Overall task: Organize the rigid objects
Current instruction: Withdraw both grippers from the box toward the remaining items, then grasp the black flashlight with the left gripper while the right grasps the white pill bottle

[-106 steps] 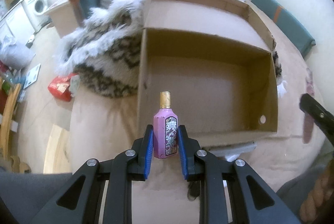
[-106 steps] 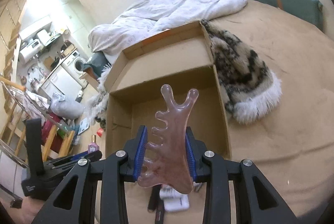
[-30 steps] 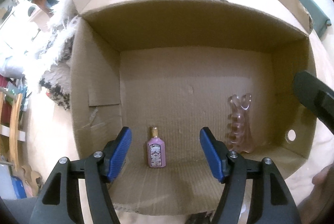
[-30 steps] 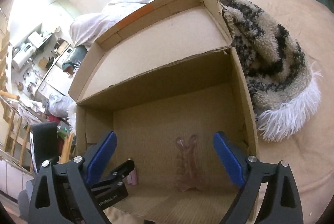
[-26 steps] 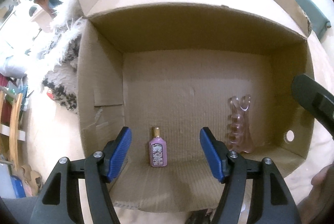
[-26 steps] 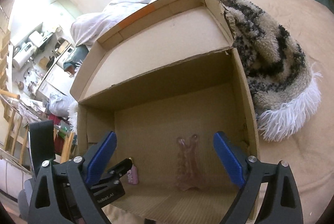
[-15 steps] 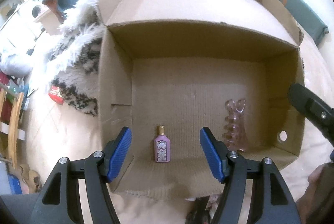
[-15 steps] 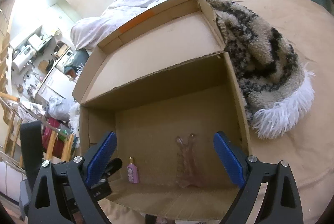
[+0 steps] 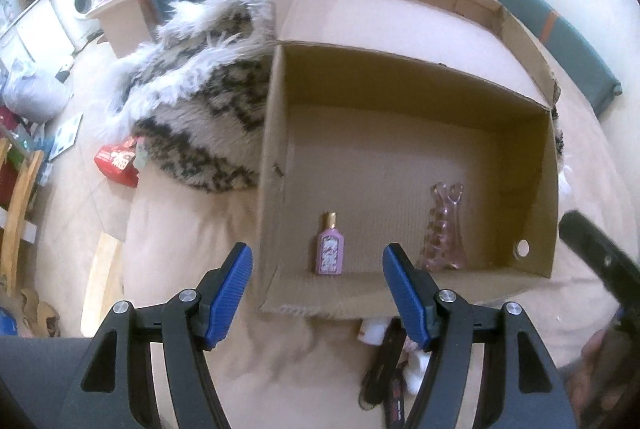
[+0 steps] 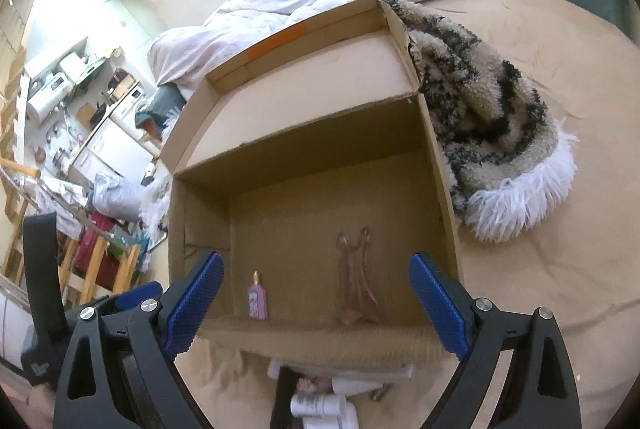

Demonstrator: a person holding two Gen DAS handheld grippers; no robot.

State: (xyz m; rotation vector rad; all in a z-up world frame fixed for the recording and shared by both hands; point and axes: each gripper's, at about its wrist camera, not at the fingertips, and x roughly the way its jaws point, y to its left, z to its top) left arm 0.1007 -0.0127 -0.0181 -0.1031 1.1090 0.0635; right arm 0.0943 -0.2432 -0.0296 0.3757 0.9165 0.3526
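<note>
Two things in the cardboard box [image 9: 276, 133] so far: one pink perfume bottle [image 9: 330, 250] standing near the front wall and one pink comb-shaped massage tool [image 9: 443, 229] lying to its right, well apart. Left gripper [image 9: 317, 289] and right gripper [image 10: 316, 299] both gape wide, holding nothing.

The left gripper [image 9: 316, 287] stands wide apart, holding nothing. Beyond its fingertips, a pink perfume bottle [image 9: 330, 251] lies inside the cardboard box [image 9: 272, 157]. A pink comb-shaped tool [image 9: 443, 229] lies past the right finger.
</note>
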